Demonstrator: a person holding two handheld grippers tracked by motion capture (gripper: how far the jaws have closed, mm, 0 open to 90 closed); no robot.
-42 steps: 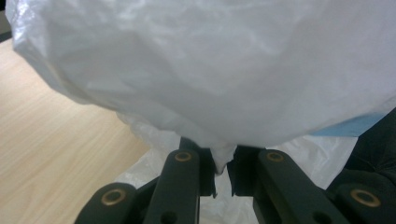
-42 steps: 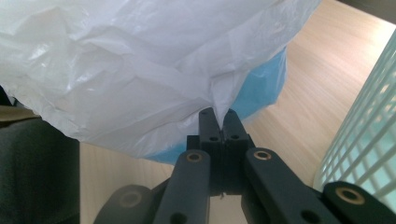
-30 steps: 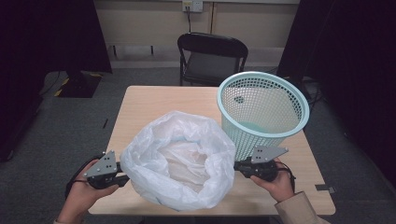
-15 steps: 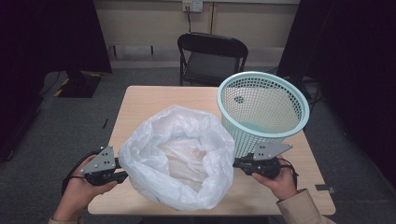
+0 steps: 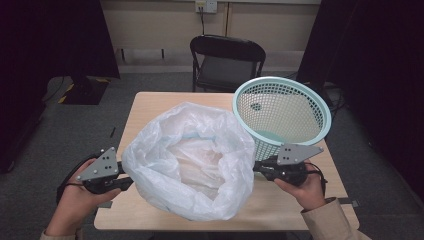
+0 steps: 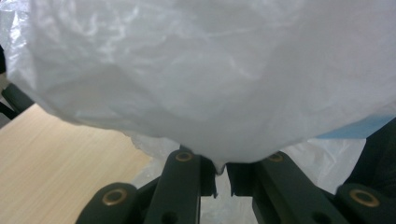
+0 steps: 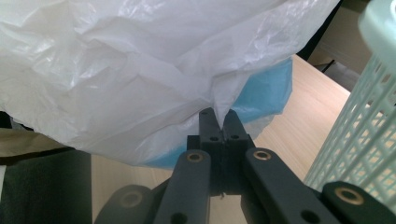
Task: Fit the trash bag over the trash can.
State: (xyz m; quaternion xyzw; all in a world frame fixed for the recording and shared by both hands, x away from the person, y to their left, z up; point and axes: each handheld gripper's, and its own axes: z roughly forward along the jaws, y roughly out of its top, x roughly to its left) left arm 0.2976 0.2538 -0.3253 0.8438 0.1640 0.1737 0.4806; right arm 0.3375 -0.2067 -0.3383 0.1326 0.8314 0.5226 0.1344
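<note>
A white translucent plastic bag (image 5: 192, 160) hangs open-mouthed between my two grippers, lifted above the wooden table (image 5: 150, 102). My left gripper (image 5: 122, 176) is shut on the bag's left rim; in the left gripper view the film (image 6: 205, 79) bunches down into the closed jaws (image 6: 220, 173). My right gripper (image 5: 256, 167) is shut on the bag's right rim, and the right gripper view shows a pinched fold of the bag (image 7: 140, 70) between its fingertips (image 7: 220, 122). A pale blue strip (image 7: 261, 95) shows on the bag's underside.
A mint-green mesh basket (image 5: 282, 112) stands upright on the table's right side, just behind the right gripper; its wall (image 7: 359, 135) is close by in the right gripper view. A black folding chair (image 5: 227, 60) stands beyond the table's far edge.
Both grippers have risen together with the bag, and its mouth now sits higher above the table. The basket has not moved.
</note>
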